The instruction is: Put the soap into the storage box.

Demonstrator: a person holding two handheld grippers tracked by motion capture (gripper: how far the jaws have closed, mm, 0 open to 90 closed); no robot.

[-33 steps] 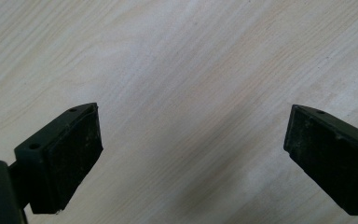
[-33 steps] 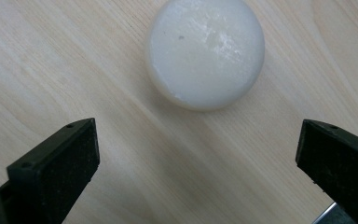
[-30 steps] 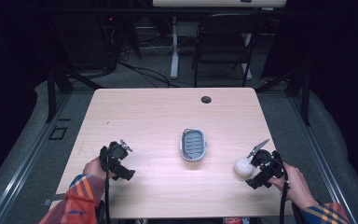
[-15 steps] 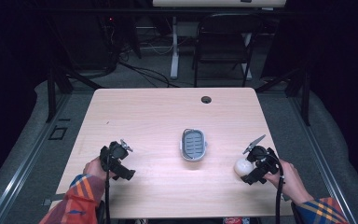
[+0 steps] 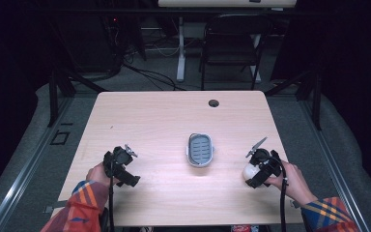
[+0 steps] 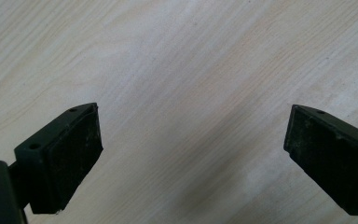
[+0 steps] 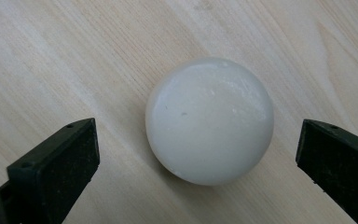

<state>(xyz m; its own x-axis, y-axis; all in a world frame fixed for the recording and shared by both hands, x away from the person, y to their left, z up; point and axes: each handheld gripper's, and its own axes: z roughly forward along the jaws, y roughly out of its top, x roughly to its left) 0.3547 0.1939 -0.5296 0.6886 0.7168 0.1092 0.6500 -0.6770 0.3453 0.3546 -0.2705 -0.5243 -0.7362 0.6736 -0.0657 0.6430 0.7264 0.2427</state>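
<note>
I'm holding my right claw (image 7: 196, 154) released over the white ball (image 7: 209, 120), which is sitting on the bench (image 5: 164, 121) at its near right, squarely between my jaws, untouched by either. My left claw (image 6: 191, 154) is gaping over bare wood, well apart. The grey tray (image 5: 200, 150) lies to the ball's left.

my light wooden table (image 5: 154, 121) carries a grey oval dish (image 5: 200, 149) at its middle and a white ball (image 5: 249, 171) near my right.
</note>
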